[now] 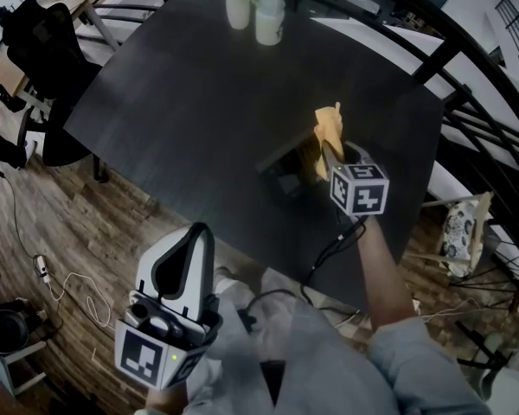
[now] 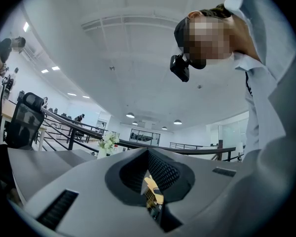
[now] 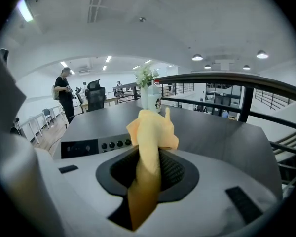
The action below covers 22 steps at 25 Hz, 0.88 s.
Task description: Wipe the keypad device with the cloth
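Observation:
The keypad device [image 1: 284,170] is a low dark box with a row of small knobs, lying on the black table [image 1: 199,102] near its front right. In the right gripper view the device [image 3: 96,145] is just ahead and to the left of the jaws. My right gripper [image 1: 330,151] hovers at the device's right side, shut on a yellow cloth [image 1: 329,126] that sticks up out of the jaws [image 3: 149,132]. My left gripper [image 1: 184,251] is off the table near the person's body, pointing up, shut with nothing held. Its view faces the ceiling.
Two white vases [image 1: 239,9] [image 1: 270,21] with flowers stand at the table's far edge. A black office chair [image 1: 43,37] is at the left, dark railings [image 1: 467,102] at the right, and cables [image 1: 69,285] on the wooden floor. A person [image 3: 65,90] stands far off.

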{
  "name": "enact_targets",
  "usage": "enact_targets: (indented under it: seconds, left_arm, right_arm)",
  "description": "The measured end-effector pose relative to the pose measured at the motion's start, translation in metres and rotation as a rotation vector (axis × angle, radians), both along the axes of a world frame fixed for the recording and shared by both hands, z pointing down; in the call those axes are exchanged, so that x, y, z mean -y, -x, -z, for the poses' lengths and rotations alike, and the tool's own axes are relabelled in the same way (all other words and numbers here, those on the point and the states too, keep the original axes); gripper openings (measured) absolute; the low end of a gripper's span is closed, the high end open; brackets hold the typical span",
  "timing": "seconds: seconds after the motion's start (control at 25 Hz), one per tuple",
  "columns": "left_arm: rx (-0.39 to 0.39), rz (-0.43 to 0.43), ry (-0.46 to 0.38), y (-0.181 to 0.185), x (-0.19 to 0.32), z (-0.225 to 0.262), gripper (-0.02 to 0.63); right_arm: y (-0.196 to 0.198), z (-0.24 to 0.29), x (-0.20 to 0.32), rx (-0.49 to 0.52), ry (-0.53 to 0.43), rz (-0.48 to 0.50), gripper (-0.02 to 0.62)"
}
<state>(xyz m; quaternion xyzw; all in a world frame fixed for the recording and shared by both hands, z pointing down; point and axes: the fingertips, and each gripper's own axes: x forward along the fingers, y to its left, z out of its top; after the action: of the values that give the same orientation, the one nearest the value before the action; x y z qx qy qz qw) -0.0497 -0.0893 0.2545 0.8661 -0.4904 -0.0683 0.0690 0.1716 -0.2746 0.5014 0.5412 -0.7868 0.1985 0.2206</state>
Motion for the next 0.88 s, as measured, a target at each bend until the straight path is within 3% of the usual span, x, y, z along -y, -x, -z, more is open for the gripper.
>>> enact_targets:
  seconds: [0.44,0.88]
  left_arm:
    - [0.023,-0.032,0.017,-0.001,0.002,-0.005,0.014]
    - [0.023,-0.096,0.016,0.001,0.002,-0.003,0.014]
  right_arm:
    - [-0.022,-0.042,-0.043,0.023,0.107,-0.078,0.100]
    - [-0.012,-0.058,-0.084,0.063,0.160,-0.126,0.100]
